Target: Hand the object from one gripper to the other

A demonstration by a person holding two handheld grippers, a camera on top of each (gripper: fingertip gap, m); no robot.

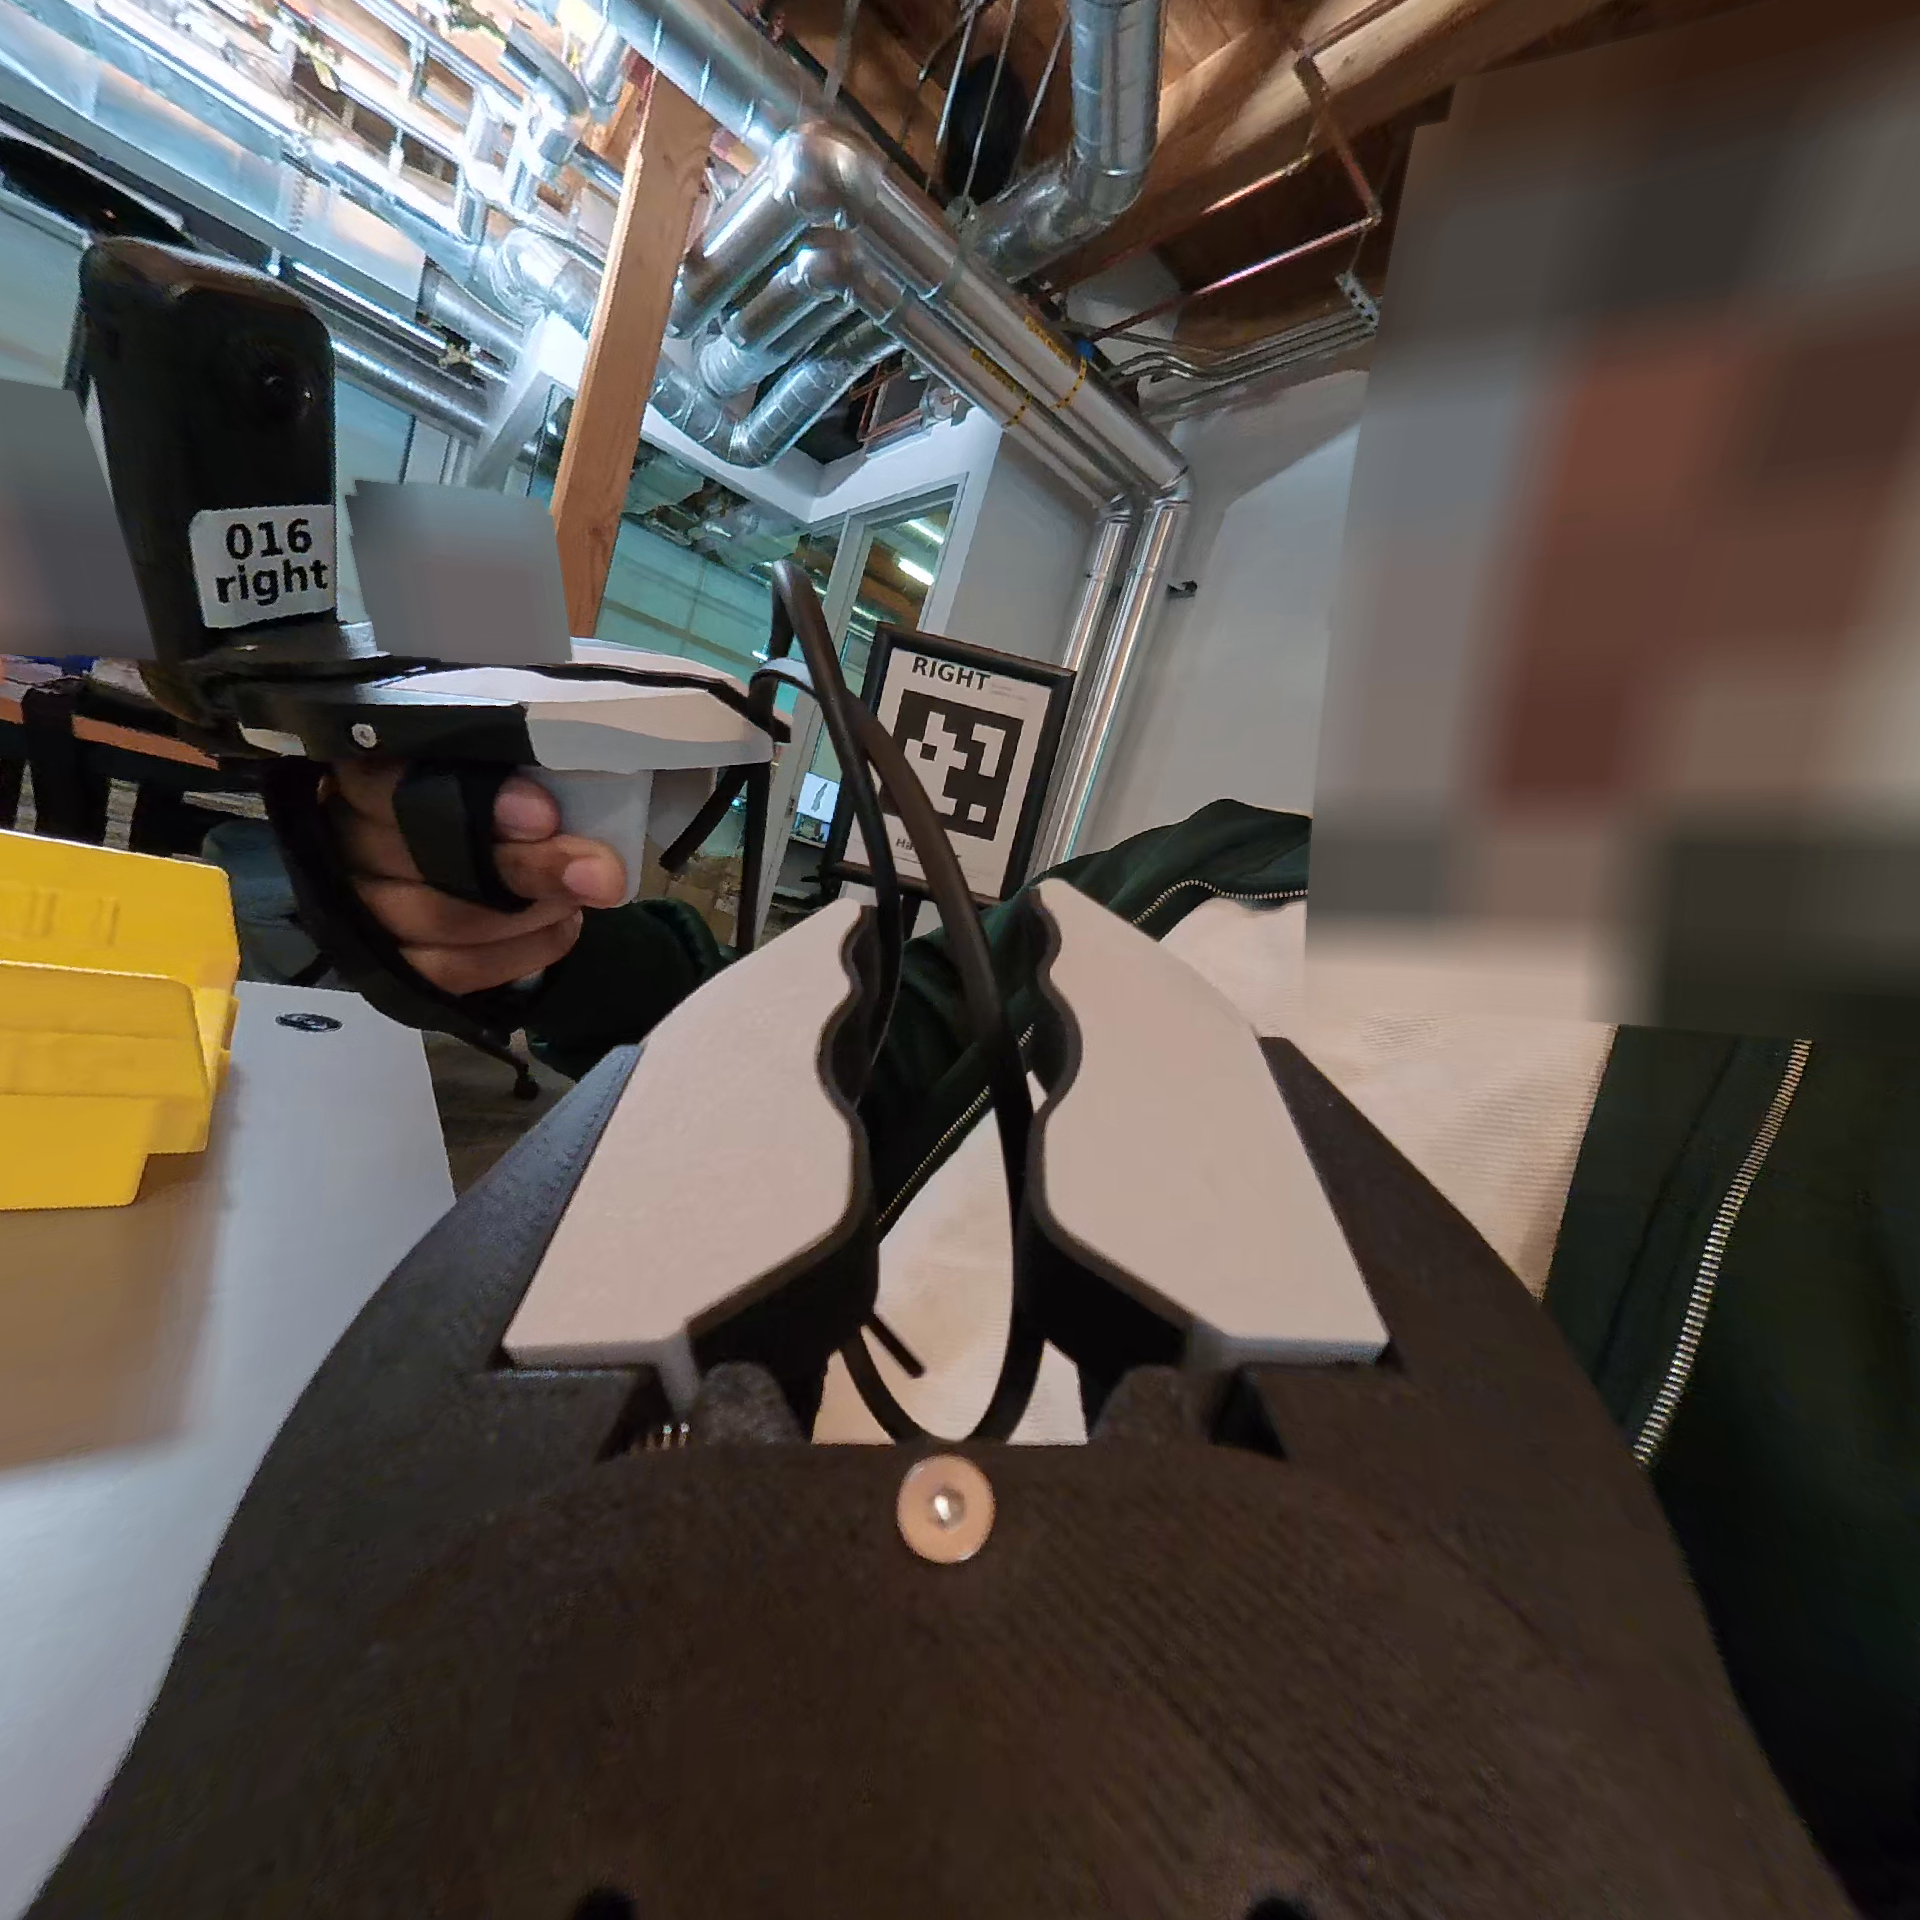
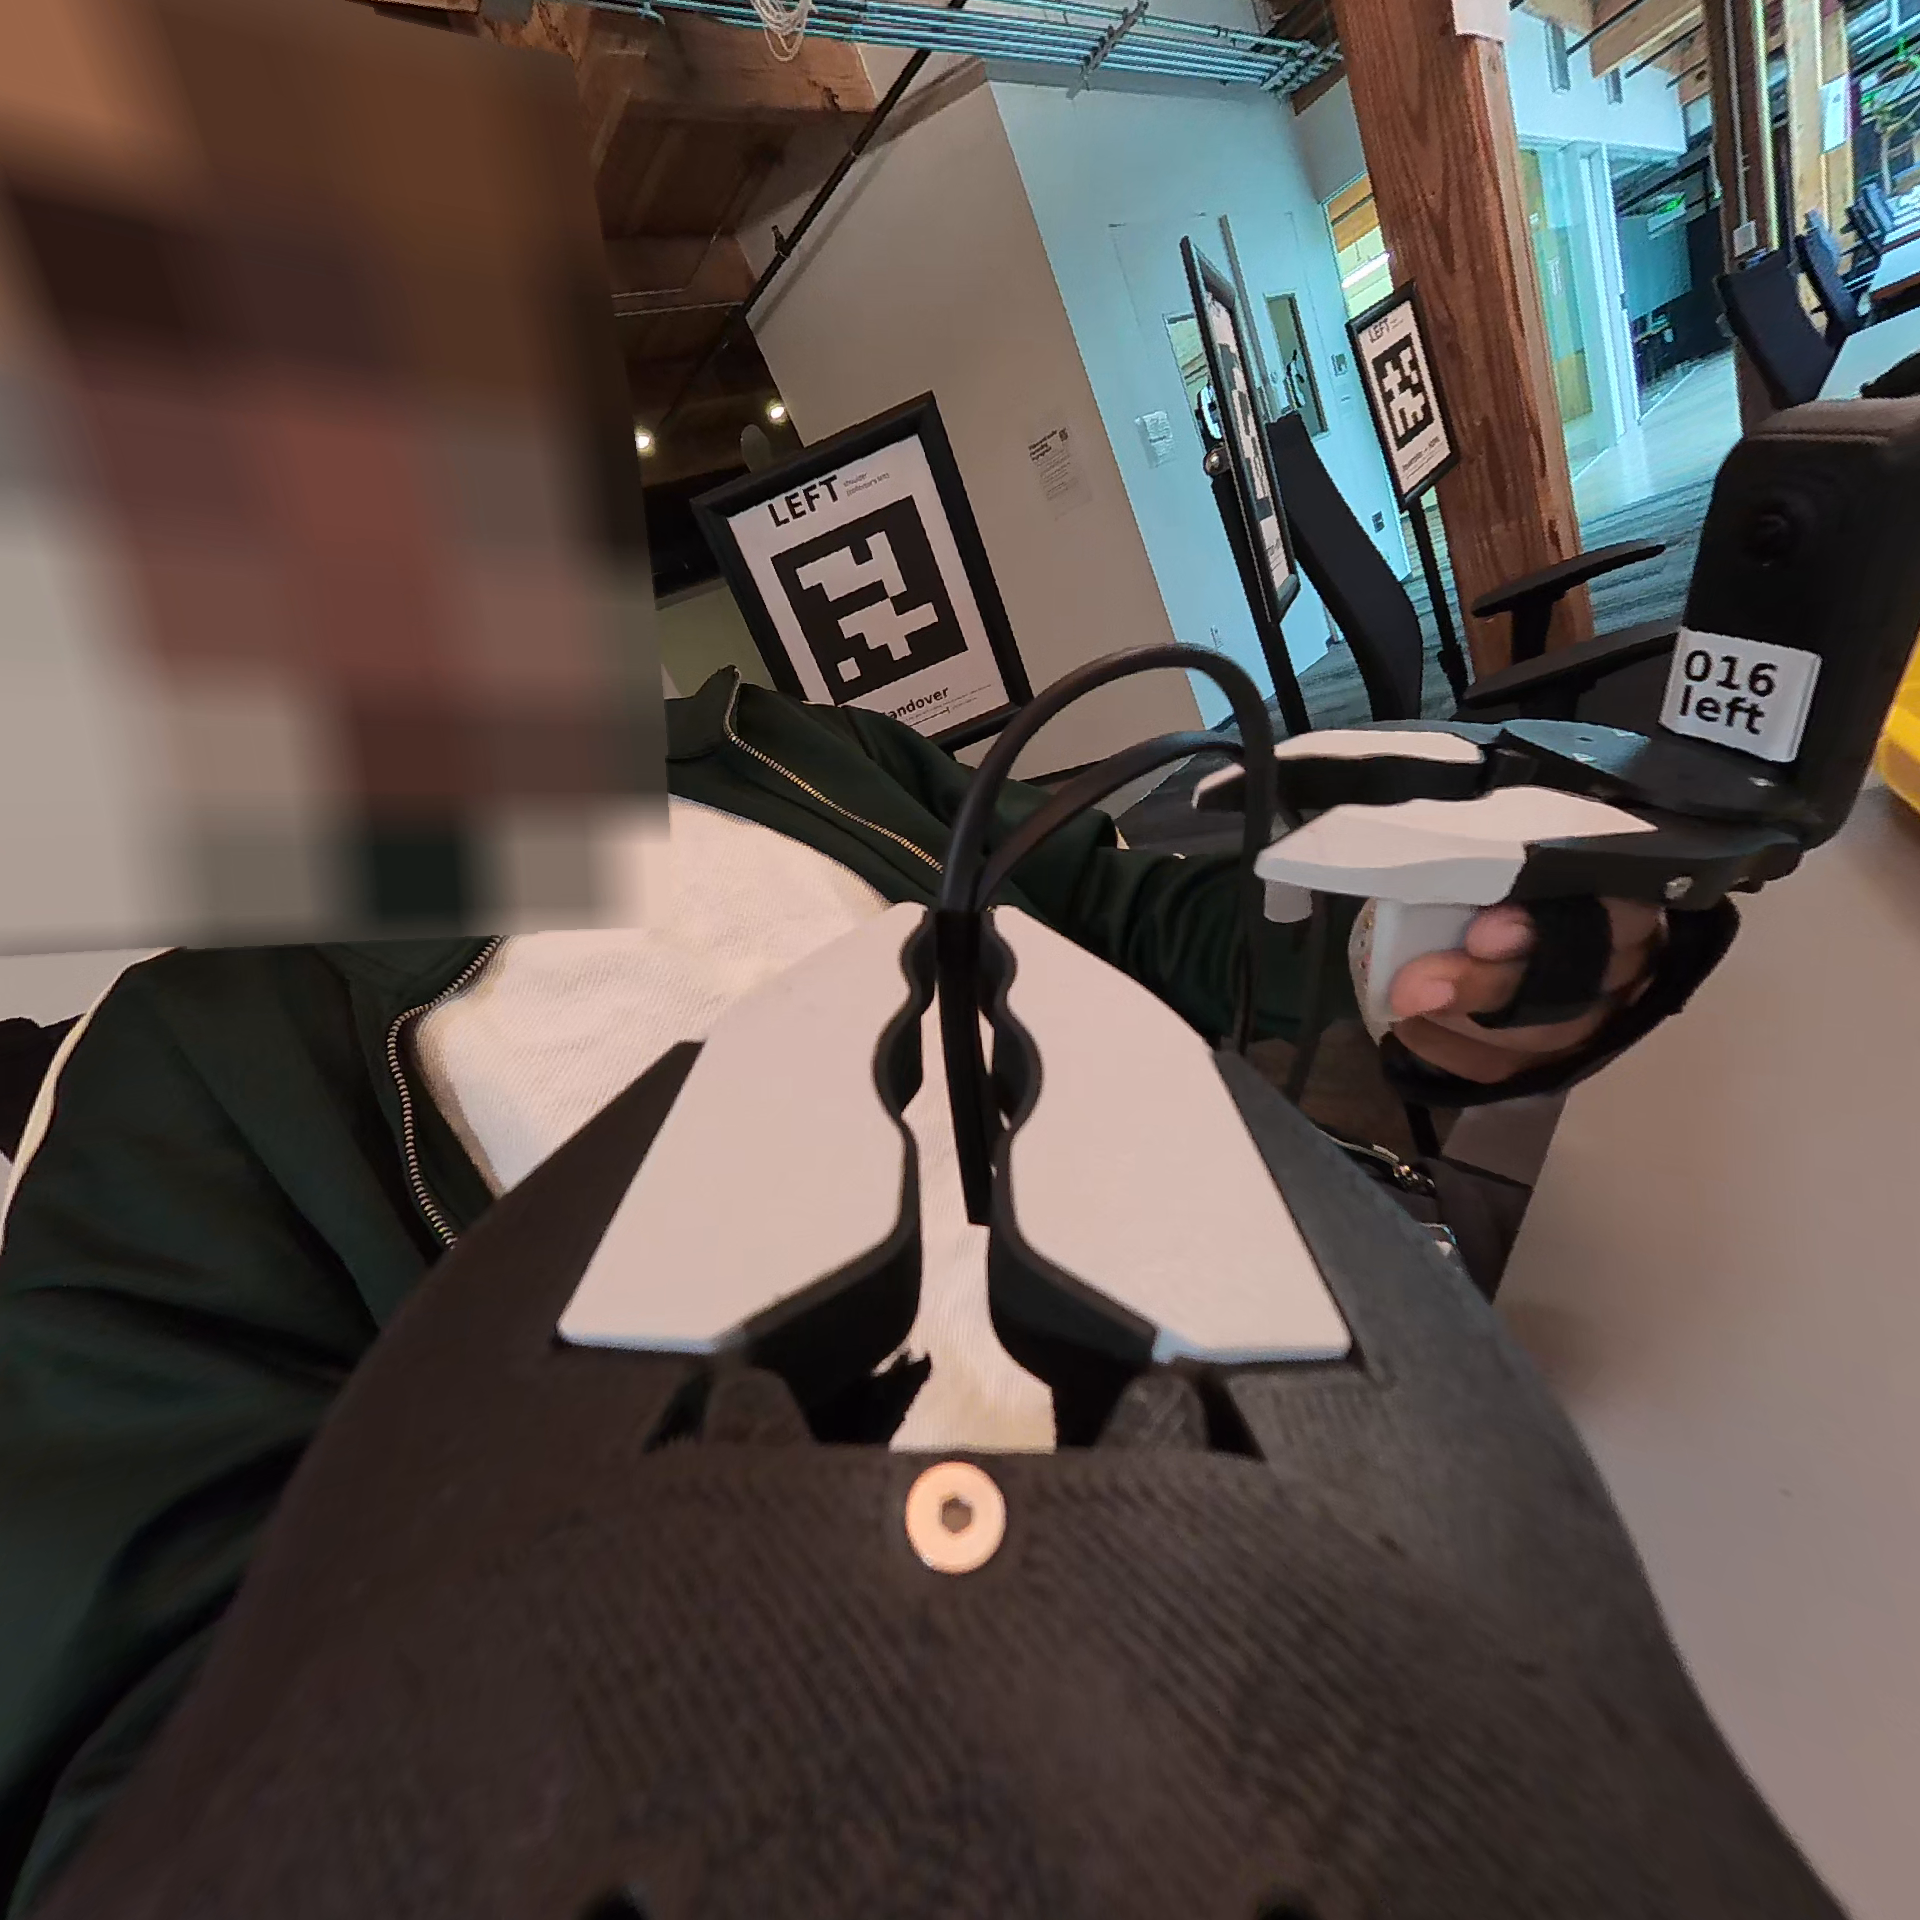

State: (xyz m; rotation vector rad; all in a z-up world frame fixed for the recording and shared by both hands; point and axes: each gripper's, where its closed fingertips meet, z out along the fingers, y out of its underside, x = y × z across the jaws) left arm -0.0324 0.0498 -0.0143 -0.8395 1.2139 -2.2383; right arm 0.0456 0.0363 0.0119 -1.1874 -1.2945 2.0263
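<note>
The right gripper (image 2: 961,920) is clamped on a black cable (image 2: 1122,675): its 2 white fingers (image 2: 790,1143) meet at the tips with the cable's doubled strands pinched between them. From there the cable arches up and over to the left gripper (image 2: 1236,821), and the loop passes between that one's fingers.

In the left wrist view the left gripper (image 1: 951,920) stands parted. The cable (image 1: 914,831) runs through the gap, and no finger is seen pressing on it. The right gripper (image 1: 665,717) shows farther off, held in a hand (image 1: 488,883); its tips lie end-on there, so its grip cannot be judged from that view.

My reading is that the cable sits mid-handover, held by the right side and threaded through the open left. To do the step well:

- Close the left fingers on the cable before the right lets go.
- Catch both strands near the scalloped tips, not deep in the wide throat, where a thin cable would slip.
- Keep the 2 grippers near each other, so the arch stays slack and is not tugged out of the right tips.
- Open the right only once the left pinch is firm.

As for writing, each gripper carries a small white sticker (image 1: 265,566) with black print. Framed signs (image 2: 873,592) with black-and-white block markers and short headings stand behind. No brand mark is visible.
</note>
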